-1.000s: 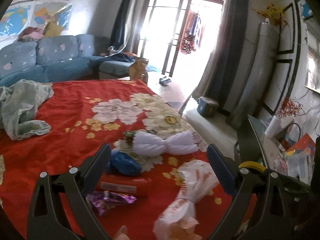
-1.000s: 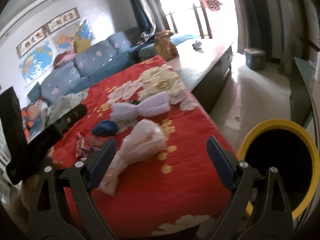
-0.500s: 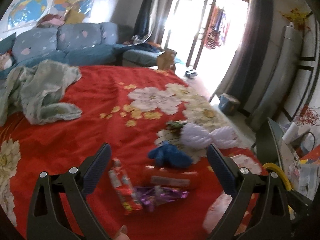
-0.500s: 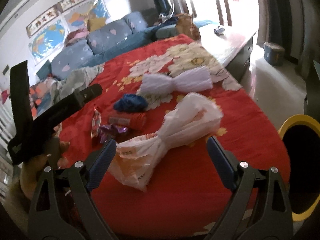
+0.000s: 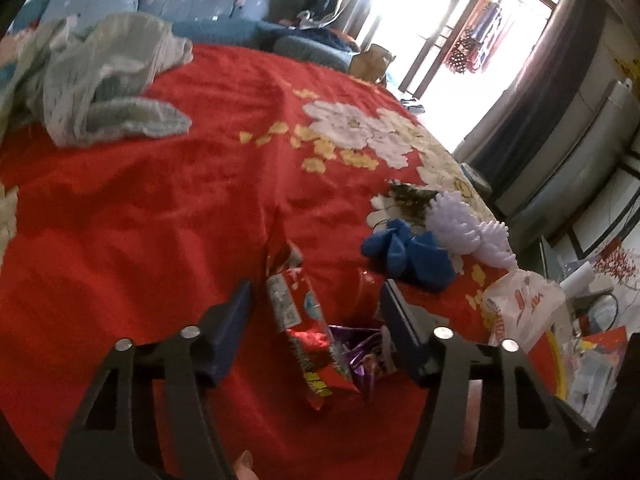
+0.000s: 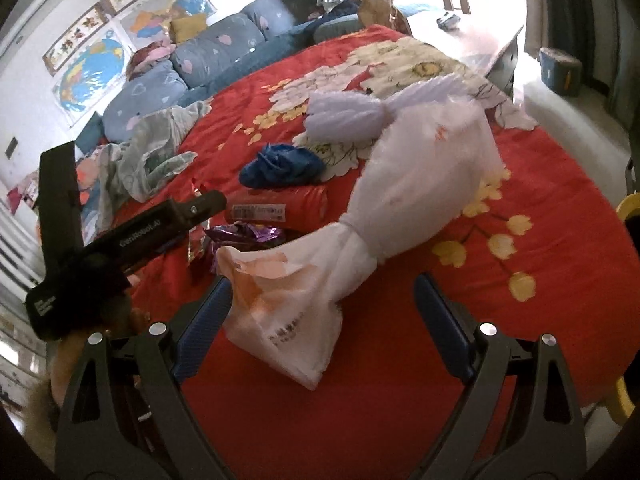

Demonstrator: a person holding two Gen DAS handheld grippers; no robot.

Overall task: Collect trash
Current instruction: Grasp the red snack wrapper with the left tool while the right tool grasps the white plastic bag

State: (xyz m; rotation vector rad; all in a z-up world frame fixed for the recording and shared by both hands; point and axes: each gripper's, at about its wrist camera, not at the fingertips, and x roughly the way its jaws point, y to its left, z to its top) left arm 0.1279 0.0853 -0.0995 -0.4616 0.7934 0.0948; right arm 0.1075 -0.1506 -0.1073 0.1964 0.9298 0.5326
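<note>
Red wrapper (image 5: 298, 312) between closing left tool (image 5: 316, 312) tips, untouched; right tool (image 6: 322, 300) spread, angled down

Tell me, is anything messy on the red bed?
Yes. Trash lies loose on the red blanket: a tied white bag, a blue wad, a purple wrapper and a red snack wrapper. A crumpled cloth lies farther back. The left claw is closing around the wrappers.

The left gripper (image 5: 316, 312) is pointing steeply downward, its fingers (image 5: 234, 316) closing but not yet pressing on anything. The right gripper (image 6: 322, 312) is angling down likewise, its fingers (image 6: 434, 312) standing wide apart. A hand (image 6: 68, 356) is gripping the left gripper's handle.
</note>
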